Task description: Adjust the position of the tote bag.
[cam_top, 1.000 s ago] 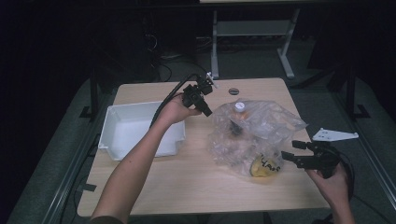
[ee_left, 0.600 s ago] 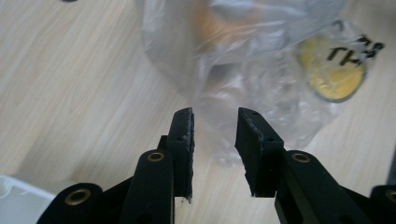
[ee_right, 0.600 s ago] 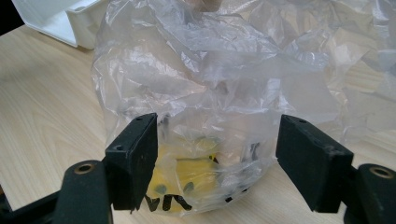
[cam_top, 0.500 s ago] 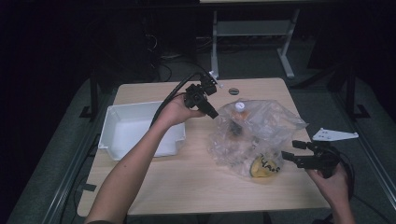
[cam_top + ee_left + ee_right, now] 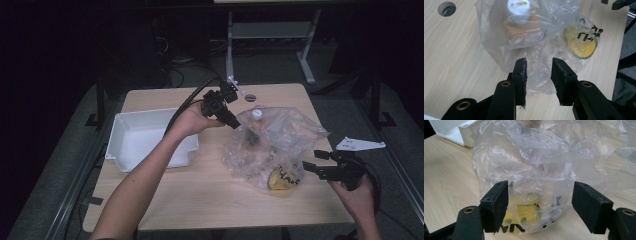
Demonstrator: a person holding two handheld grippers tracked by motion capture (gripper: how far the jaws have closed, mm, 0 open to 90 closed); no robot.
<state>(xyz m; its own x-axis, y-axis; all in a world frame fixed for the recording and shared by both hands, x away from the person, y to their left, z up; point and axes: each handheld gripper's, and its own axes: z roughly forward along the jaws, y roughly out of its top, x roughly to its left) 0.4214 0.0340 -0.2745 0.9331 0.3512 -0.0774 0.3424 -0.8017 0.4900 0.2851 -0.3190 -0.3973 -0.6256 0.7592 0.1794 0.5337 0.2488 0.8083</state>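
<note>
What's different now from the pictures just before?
The left gripper has lifted a little off the crinkly clear plastic bag, and its jaws have just been opening; nothing sits between them now. The bag's top has settled slightly. The right gripper stayed open at the bag's near corner, beside the round yellow thing inside. The white plastic bin and the light wooden table stayed put.

Crumpled clear plastic bag [image 5: 272, 145] on wooden table.
Lying slumped, holding a white-capped bottle [image 5: 256, 114] upright at back and yellow round item [image 5: 281, 178] at front.
</note>
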